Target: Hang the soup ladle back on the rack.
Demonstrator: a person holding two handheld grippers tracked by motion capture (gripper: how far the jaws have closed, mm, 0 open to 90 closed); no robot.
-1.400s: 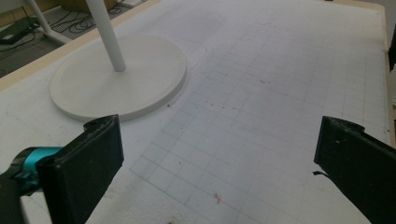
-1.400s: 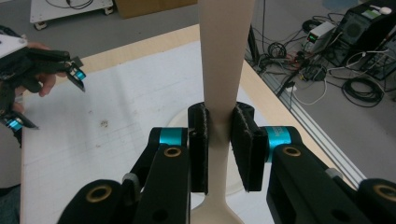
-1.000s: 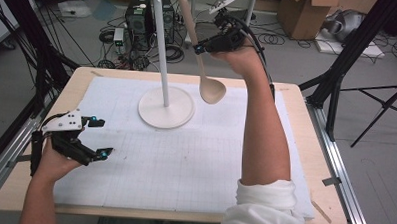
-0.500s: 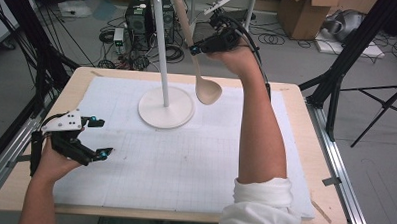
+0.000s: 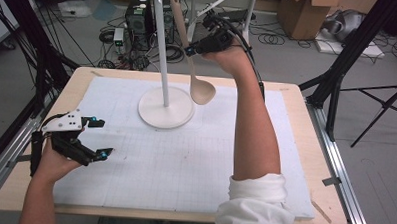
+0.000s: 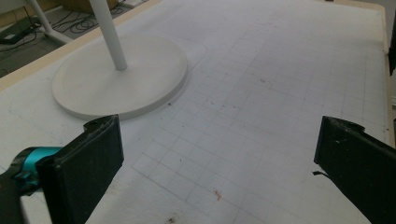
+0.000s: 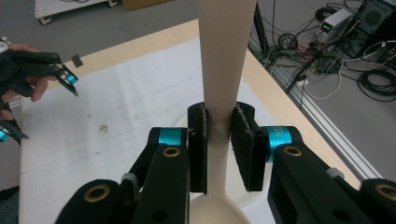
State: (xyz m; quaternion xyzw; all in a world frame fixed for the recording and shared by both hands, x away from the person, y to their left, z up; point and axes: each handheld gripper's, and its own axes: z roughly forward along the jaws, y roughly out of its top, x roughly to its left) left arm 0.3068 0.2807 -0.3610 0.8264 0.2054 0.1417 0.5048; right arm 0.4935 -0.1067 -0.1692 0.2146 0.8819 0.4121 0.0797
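Note:
A beige ladle [image 5: 203, 92] hangs bowl-down beside the white stand's pole [image 5: 162, 45], its handle reaching up to the hooks at the top. My right gripper [image 5: 191, 50] is raised high and shut on the handle. In the right gripper view the pads [image 7: 198, 140] press the handle [image 7: 226, 56] from both sides; the jaws have just eased a touch, with the handle still between them. Whether the handle's end sits on a hook I cannot tell. My left gripper [image 5: 101, 137] rests open on the mat at the left, nothing between its jaws [image 6: 215, 149].
The stand's round base [image 5: 166, 110] [image 6: 121, 79] sits on a white gridded mat [image 5: 185, 161] over the wooden table [image 5: 306, 121]. Black frame posts flank the table. Cables, boxes and equipment lie on the floor beyond its far edge.
The right hand has carried the ladle slightly left, closer to the stand's pole. The left hand has stayed put.

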